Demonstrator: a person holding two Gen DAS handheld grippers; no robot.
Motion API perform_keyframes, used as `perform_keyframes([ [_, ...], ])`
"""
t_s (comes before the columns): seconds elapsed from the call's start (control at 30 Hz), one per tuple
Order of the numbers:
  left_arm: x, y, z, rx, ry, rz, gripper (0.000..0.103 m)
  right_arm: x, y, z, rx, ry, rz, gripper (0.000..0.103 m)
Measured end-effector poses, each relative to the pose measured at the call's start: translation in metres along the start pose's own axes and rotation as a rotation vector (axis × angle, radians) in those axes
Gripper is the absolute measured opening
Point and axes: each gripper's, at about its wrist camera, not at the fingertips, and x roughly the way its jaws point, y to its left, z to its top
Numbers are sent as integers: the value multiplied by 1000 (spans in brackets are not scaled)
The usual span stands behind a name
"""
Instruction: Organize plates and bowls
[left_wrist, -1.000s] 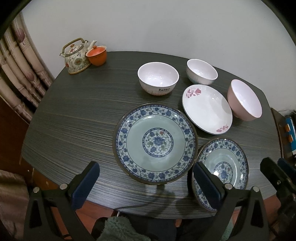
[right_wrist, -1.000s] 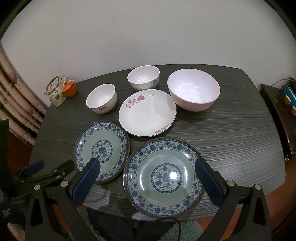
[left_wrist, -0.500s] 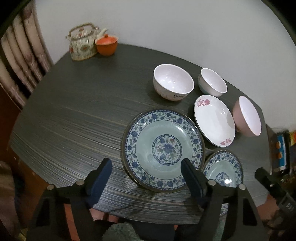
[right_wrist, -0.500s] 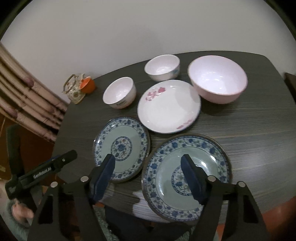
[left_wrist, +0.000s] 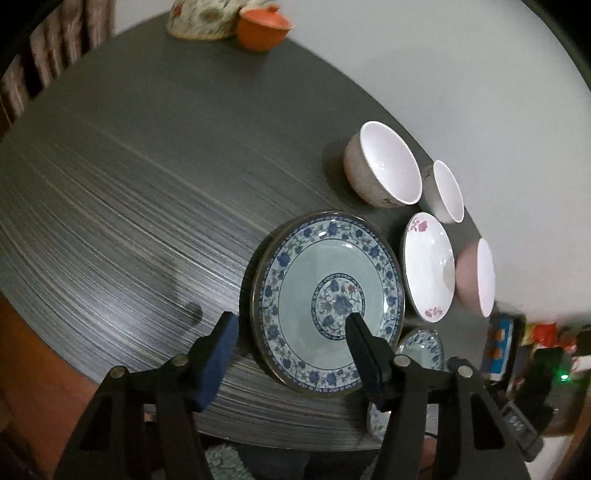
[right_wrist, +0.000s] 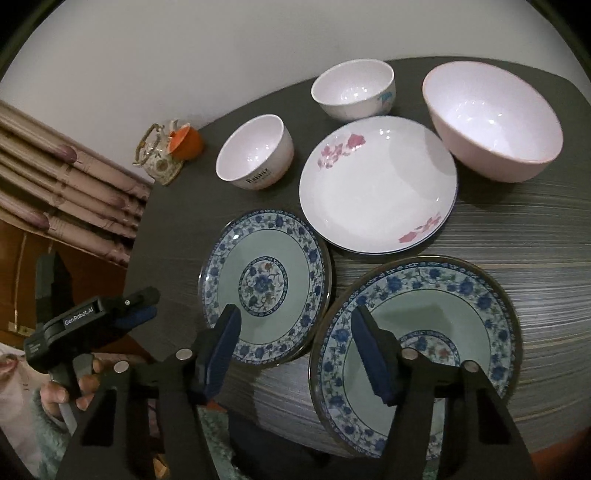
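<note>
Landmark: the white plate with pink flowers (right_wrist: 376, 184), lying flat on the dark wood-grain table (right_wrist: 535, 236). Just behind it stand a small white bowl (right_wrist: 354, 90) and, to its right, a large pink bowl (right_wrist: 491, 118), close to the plate's rim. To its left stands a white bowl with lettering (right_wrist: 255, 151). In front of it, side by side, lie two blue-patterned plates: a smaller one (right_wrist: 264, 286) to the left and a larger one (right_wrist: 417, 343) to the right, rims nearly meeting. Far left of the landmark, at the table's back edge, stand a teapot (right_wrist: 159, 158) and an orange cup (right_wrist: 186, 142). Left tongs (left_wrist: 290, 332): spread wide, holding nothing, over one blue plate's near edge. Right tongs (right_wrist: 295, 328): spread wide, empty, above the gap between the blue plates.
</note>
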Motion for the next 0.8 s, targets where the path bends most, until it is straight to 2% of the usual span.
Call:
perform_keyframes([
  [0.2, 12, 10, 7, -23, 20, -8, 60, 28, 0, 10, -5, 58, 14, 56],
  [0.23, 14, 11, 8, -27, 24, -12, 50, 32, 0, 12, -4, 67, 26, 54],
  [0.3, 18, 12, 9, -31, 35, -23, 38, 37, -3, 15, 0, 80, 32, 48],
  [0.33, 19, 13, 10, -32, 38, -27, 37, 41, -4, 17, -1, 86, 32, 44],
  [0.57, 32, 17, 14, -35, 51, -17, 36, 60, -13, 28, 9, 120, 23, 31],
  [0.8, 41, 25, 18, -60, 67, -30, 37, 80, -19, 38, 14, 144, 12, 30],
])
